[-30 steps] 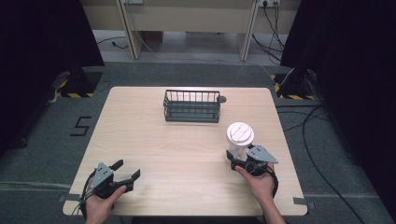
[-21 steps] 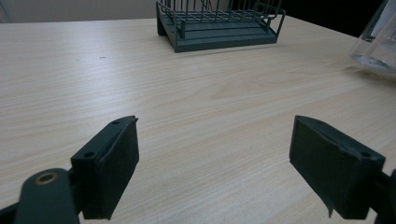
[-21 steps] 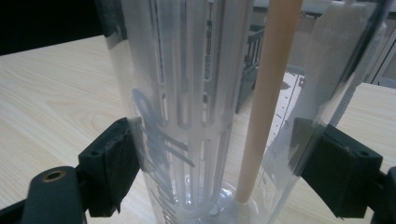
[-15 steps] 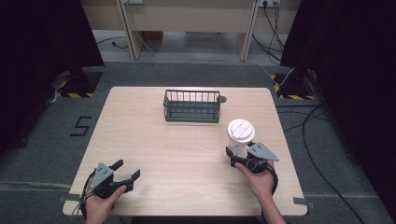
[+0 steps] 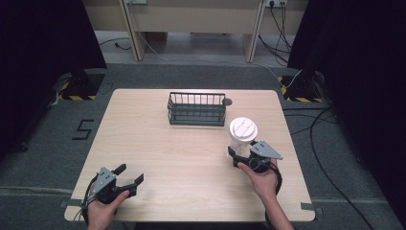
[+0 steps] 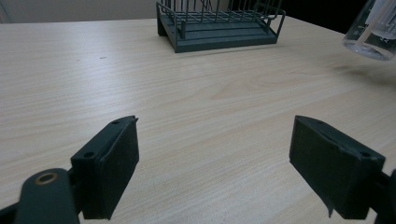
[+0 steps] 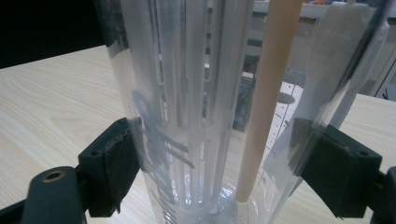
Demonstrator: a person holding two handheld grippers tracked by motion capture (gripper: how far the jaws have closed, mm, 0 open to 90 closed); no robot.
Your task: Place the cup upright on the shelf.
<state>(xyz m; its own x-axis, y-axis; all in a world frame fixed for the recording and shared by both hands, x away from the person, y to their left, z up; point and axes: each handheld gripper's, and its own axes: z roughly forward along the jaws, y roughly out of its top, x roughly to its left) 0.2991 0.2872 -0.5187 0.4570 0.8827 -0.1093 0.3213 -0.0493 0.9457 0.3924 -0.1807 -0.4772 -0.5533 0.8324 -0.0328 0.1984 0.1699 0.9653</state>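
Right gripper [image 7: 219, 163] fingers [image 7: 112, 163] clamped on a clear lidded cup [image 5: 243, 136], lifted off the worktop [image 5: 191, 158] near its right side. Left gripper [image 6: 217, 168] fingers spread wide, holding nothing, low over the near-left corner. Wire basket [image 5: 197, 109] well beyond.

Held object: tall clear plastic cup [image 7: 210, 93] with ribbed walls, standing upright between the two black jaws; both jaws press its sides
Inside the cup: a beige straw [image 7: 266, 93] leaning slightly; its lower end at the cup's bottom
Surface: light wooden table [image 7: 42, 98]
Behind: dark wire basket [image 7: 243, 98], blurred through the plastic
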